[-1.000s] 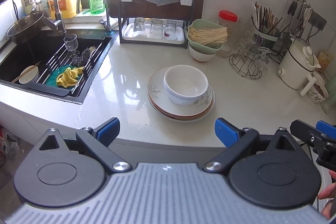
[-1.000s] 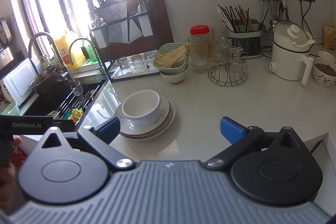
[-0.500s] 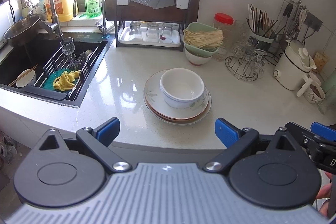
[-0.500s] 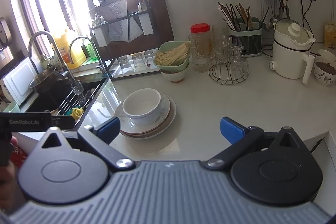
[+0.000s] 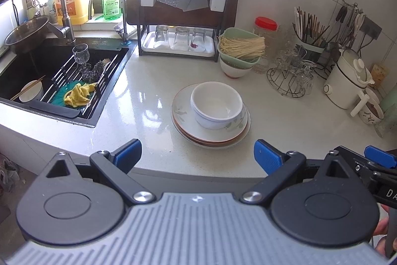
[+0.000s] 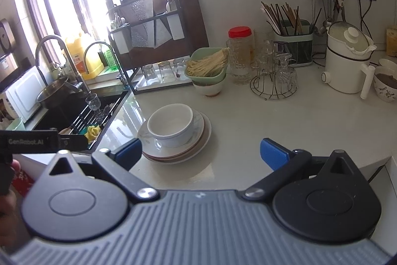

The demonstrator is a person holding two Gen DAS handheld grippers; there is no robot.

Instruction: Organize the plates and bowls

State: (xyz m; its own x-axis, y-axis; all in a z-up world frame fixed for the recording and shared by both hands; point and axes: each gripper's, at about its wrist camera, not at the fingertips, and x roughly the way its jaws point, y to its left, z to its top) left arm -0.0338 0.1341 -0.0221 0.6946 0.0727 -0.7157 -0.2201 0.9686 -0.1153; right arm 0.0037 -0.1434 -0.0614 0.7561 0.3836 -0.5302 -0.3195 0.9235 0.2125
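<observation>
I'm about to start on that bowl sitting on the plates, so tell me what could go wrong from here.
1. The white bowl sits loose on the plate stack; gripping a plate first could tip or slide it.
2. The stack lies near the counter's front edge, so a nudge toward you might push it off.
3. Both the left tool and the right tool are open and aimed at the same stack, so they could collide.
</observation>
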